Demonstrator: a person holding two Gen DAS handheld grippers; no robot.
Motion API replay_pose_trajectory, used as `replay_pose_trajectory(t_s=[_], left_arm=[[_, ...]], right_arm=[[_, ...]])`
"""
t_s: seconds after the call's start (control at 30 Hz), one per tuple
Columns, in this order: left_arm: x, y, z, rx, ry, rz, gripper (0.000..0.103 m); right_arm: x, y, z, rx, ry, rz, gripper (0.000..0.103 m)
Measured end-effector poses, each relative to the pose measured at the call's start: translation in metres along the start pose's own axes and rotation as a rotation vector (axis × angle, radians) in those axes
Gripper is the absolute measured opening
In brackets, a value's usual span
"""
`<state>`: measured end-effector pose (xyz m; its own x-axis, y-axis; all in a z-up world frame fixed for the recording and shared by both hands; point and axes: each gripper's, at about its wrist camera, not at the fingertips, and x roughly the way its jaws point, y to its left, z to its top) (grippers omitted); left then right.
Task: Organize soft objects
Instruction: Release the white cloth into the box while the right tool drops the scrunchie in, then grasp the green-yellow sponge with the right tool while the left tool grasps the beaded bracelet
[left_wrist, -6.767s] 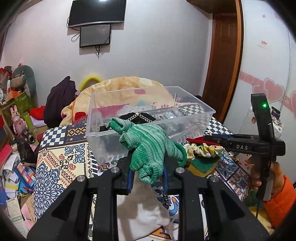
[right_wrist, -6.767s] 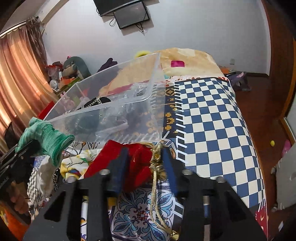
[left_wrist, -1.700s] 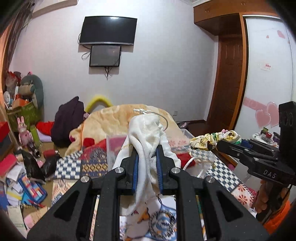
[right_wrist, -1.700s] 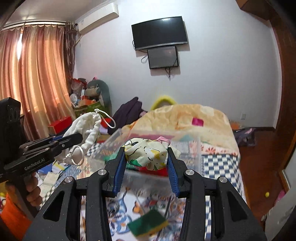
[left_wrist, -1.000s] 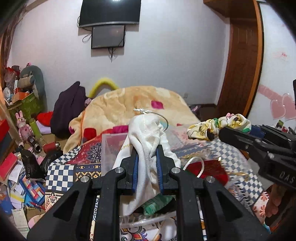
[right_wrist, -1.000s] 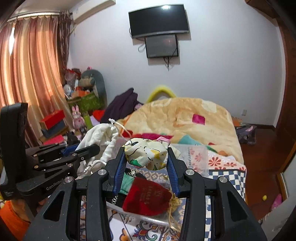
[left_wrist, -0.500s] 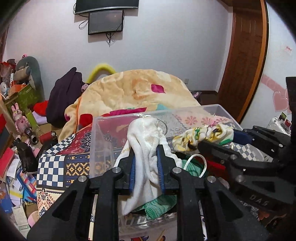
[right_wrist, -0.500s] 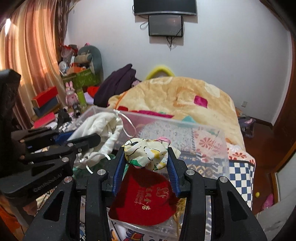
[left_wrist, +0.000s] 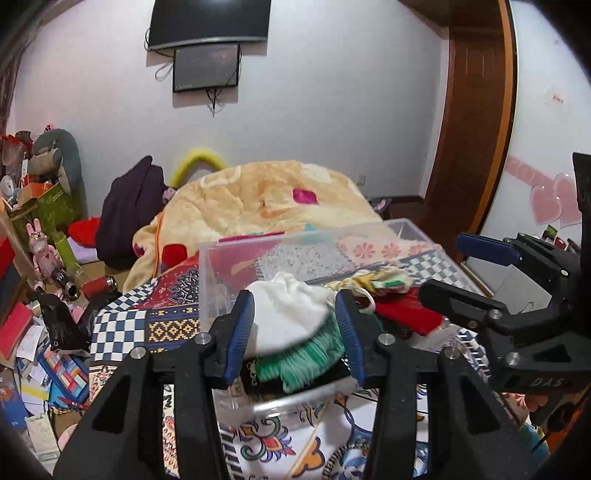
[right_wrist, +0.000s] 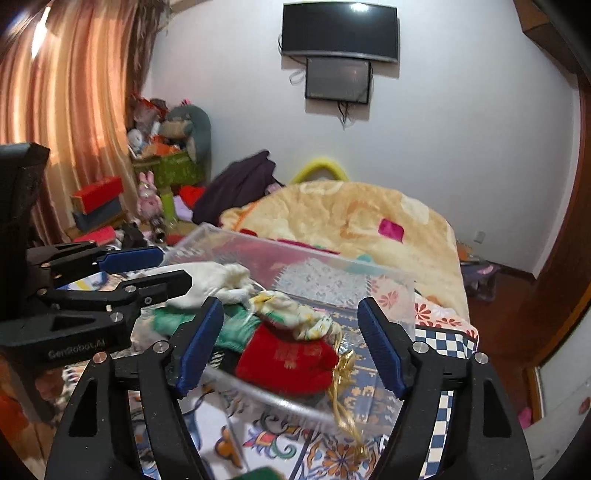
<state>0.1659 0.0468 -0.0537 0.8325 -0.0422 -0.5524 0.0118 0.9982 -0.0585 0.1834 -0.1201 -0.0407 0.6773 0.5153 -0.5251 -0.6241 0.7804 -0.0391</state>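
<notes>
A clear plastic bin (left_wrist: 314, 240) stands on the patterned bedspread; it also shows in the right wrist view (right_wrist: 332, 269). In it lie a white drawstring pouch (left_wrist: 288, 314), a green knit glove (left_wrist: 310, 358), a yellow patterned cloth (right_wrist: 291, 310) and a red pouch (right_wrist: 288, 362) with a gold cord. My left gripper (left_wrist: 295, 332) is open above the bin, the white pouch lying free between its fingers. My right gripper (right_wrist: 291, 347) is open wide above the red pouch and patterned cloth. Each gripper shows in the other's view.
A peach blanket (left_wrist: 266, 195) is heaped behind the bin. Boxes, toys and papers (left_wrist: 33, 295) clutter the floor at the left. A wooden door (left_wrist: 476, 122) stands at the right. A green sponge edge (right_wrist: 262, 472) lies near the bed's front.
Both grippers have opened over the bin. The left one let go of the white pouch and the right one let go of the patterned cloth; both now lie in the bin.
</notes>
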Motion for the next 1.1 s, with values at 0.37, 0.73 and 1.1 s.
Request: replay_pose_trajectory(t_s=[0.37, 0.73, 1.1], left_arm=[[-0.041, -0.005, -0.028, 0.006, -0.035, -0.039, 0.052], [-0.038, -0.015, -0.081, -0.016, 0.047, -0.084, 0.058], [-0.032, -0.031, -0.124, 0.009, 0.13, -0.117, 0.059]], right_arm=[[-0.032, 0.014, -0.021, 0.0, -0.061, 0.029, 0.078], [-0.02, 0.016, -0.062, 0.039, 0.031, 0.051, 0.078], [0.004, 0.019, -0.103, 0.072, 0.177, 0.089, 0.078]])
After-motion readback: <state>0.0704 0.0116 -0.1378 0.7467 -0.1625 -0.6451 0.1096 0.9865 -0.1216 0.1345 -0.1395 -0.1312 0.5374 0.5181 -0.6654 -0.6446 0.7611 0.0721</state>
